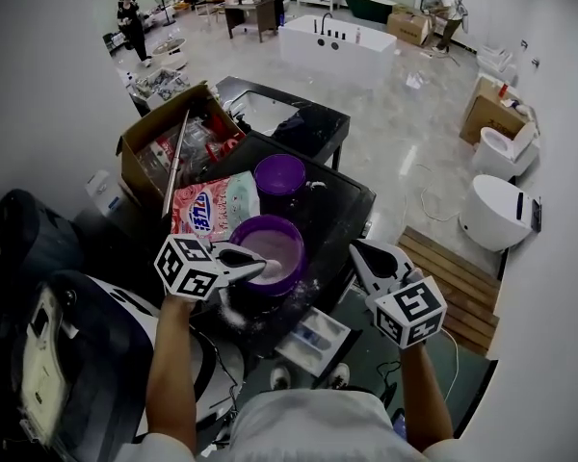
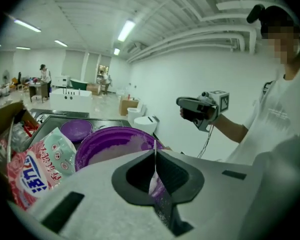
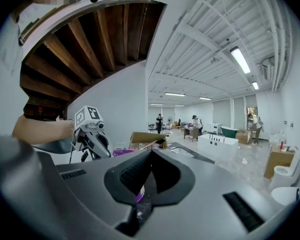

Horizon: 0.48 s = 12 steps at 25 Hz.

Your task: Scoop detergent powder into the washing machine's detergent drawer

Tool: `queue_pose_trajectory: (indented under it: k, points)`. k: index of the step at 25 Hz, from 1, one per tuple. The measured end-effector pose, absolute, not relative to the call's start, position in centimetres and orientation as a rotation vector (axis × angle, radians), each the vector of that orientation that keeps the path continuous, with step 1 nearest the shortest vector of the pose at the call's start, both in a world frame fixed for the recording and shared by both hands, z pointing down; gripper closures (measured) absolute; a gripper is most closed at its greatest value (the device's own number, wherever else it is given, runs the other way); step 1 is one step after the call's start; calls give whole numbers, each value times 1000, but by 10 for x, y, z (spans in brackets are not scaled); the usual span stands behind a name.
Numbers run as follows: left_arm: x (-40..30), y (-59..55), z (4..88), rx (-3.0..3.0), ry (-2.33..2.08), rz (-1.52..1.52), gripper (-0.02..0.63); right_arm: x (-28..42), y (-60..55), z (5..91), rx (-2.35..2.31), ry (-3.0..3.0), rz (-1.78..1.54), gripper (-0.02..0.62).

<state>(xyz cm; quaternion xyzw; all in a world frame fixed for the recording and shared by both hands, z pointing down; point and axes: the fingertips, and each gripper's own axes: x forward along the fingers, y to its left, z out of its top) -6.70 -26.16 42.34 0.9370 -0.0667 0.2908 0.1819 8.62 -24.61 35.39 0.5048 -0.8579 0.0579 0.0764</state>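
A purple bowl [image 1: 291, 231] holding white detergent powder [image 1: 275, 246] stands on the black top, just behind its front edge. My left gripper [image 1: 256, 264] reaches over the bowl's near rim, shut on a thin white scoop [image 2: 154, 160] whose end dips toward the powder. The left gripper view shows the bowl [image 2: 106, 143] right beyond the jaws. My right gripper [image 1: 360, 251] hangs shut and empty to the right of the bowl, apart from it. Below the front edge a white detergent drawer [image 1: 313, 341] sticks out open.
A pink and white detergent bag [image 1: 212, 205] lies left of the bowl, with a second purple bowl [image 1: 281, 174] behind it. An open cardboard box [image 1: 170, 142] sits at the back left. White toilets [image 1: 496, 212] and wooden steps [image 1: 458, 277] stand to the right.
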Motion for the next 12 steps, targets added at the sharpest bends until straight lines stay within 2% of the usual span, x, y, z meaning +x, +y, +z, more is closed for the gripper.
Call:
queue_pose_trajectory:
  k: [8,12]
  points:
    - [-85,-281,412,2579,-498,331,592,76,-249,344,1496,-2596,126,598]
    - [-94,-287,413,2602,-707,287,592,71,-252,339,1488,-2596,80,598]
